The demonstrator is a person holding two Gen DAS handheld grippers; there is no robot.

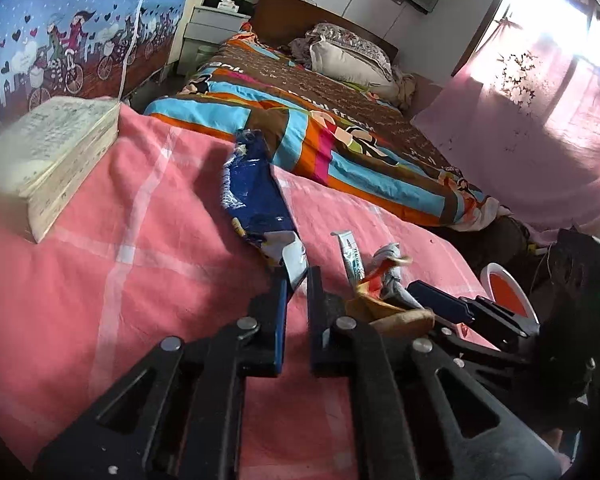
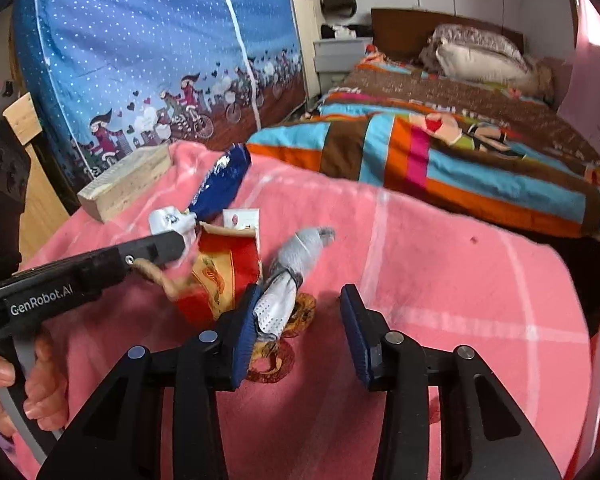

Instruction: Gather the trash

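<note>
A crumpled blue snack bag [image 1: 252, 196] lies on the pink blanket [image 1: 140, 240]. My left gripper [image 1: 298, 276] is shut on its white lower end. The right wrist view shows that same grip from the side, with the left gripper [image 2: 180, 240] pinching the bag [image 2: 220, 188]. A grey-white wrapper [image 2: 296, 264] lies on a red-gold wrapper [image 2: 220, 268]. My right gripper [image 2: 301, 288] stands open over them; its left pad touches the grey-white wrapper and its right pad is apart. A small tube [image 1: 352, 256] lies beside the pile.
A thick book [image 1: 52, 152] rests on the blanket's far left. A white card [image 2: 242, 218] lies behind the red wrapper. A red bin with a white rim [image 1: 508, 292] stands past the blanket's right edge. Behind is a bed with a striped quilt [image 1: 340, 128].
</note>
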